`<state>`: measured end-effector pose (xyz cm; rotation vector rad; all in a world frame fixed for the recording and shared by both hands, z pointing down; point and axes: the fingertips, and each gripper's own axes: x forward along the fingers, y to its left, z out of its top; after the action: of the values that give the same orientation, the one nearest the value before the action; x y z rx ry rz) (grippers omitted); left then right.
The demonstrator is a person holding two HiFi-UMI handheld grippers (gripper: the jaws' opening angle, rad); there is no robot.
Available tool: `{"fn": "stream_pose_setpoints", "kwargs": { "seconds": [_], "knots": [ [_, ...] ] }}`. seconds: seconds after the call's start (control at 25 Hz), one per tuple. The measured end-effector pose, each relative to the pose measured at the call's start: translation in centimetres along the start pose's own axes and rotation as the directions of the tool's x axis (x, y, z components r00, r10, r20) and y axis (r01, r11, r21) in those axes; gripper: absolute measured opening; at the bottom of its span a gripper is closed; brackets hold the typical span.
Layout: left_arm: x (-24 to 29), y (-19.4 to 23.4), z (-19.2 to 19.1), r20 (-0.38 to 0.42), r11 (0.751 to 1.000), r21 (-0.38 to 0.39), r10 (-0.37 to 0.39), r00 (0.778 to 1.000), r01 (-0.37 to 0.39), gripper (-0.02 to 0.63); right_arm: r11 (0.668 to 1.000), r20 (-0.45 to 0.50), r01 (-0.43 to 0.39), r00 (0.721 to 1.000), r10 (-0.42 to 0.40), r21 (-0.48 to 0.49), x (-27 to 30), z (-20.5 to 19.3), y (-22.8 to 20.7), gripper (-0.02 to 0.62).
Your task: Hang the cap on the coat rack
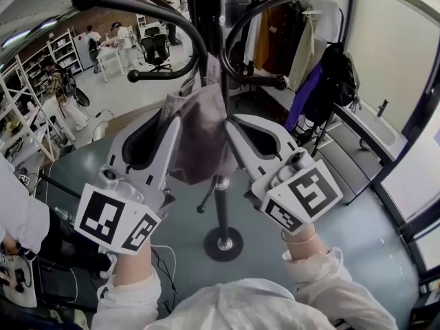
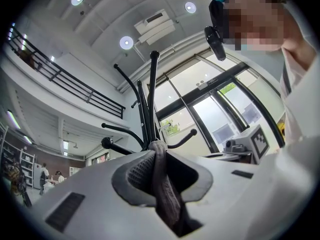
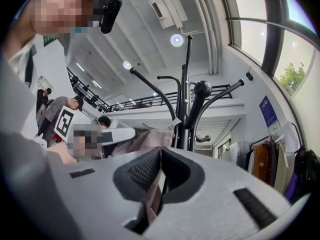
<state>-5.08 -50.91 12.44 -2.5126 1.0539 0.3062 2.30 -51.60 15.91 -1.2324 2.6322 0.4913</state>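
**Fig. Mauve-grey fabric cap (image 1: 199, 139) held up to the black metal coat rack with curved hooks (image 1: 221, 212).**
From my left: the left gripper (image 1: 173, 124) is clamped on one cap edge and the right gripper (image 1: 230, 124) pinches the opposite edge. This keeps the cap spread below the hooks at 12 o'clock, ready, I judge, to slip over one. No containers here; hung coats (image 1: 275, 27) crowd a rail at 1 o'clock.

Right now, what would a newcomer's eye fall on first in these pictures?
A greyish-mauve fabric cap is held at centre between the left gripper and the right gripper, both shut on it. Right behind it rises the black metal coat rack with curved, ball-tipped arms, and a rail of hanging clothes stands at upper right.
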Motion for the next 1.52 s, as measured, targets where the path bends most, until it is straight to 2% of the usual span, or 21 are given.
{"fn": "stream_pose_setpoints", "kwargs": {
  "seconds": [0.6,1.04,1.2,1.52],
  "knots": [
    [-3.6,-0.3,-0.8,-0.009,0.999,-0.028,0.030,1.000,-0.030,0.060,0.999,-0.017,-0.035,0.999,0.036,0.034,-0.3,-0.9,2.7,0.003],
    [-6.4,-0.6,-3.7,-0.064,0.993,-0.096,0.061,0.996,-0.067,0.060,0.994,-0.033,-0.070,0.997,0.072,0.081,-0.4,-2.4,4.8,0.003],
    [-7.0,-0.7,-4.7,-0.080,0.988,-0.128,0.074,0.994,-0.084,0.060,0.995,-0.045,-0.064,0.997,0.067,0.071,-0.8,-3.5,5.3,0.003],
    [-8.0,-1.4,-7.2,-0.130,0.974,-0.190,0.102,0.986,-0.126,0.060,0.988,-0.064,-0.054,0.996,0.064,0.142,-1.9,-5.8,5.5,0.003]
  ]
}}
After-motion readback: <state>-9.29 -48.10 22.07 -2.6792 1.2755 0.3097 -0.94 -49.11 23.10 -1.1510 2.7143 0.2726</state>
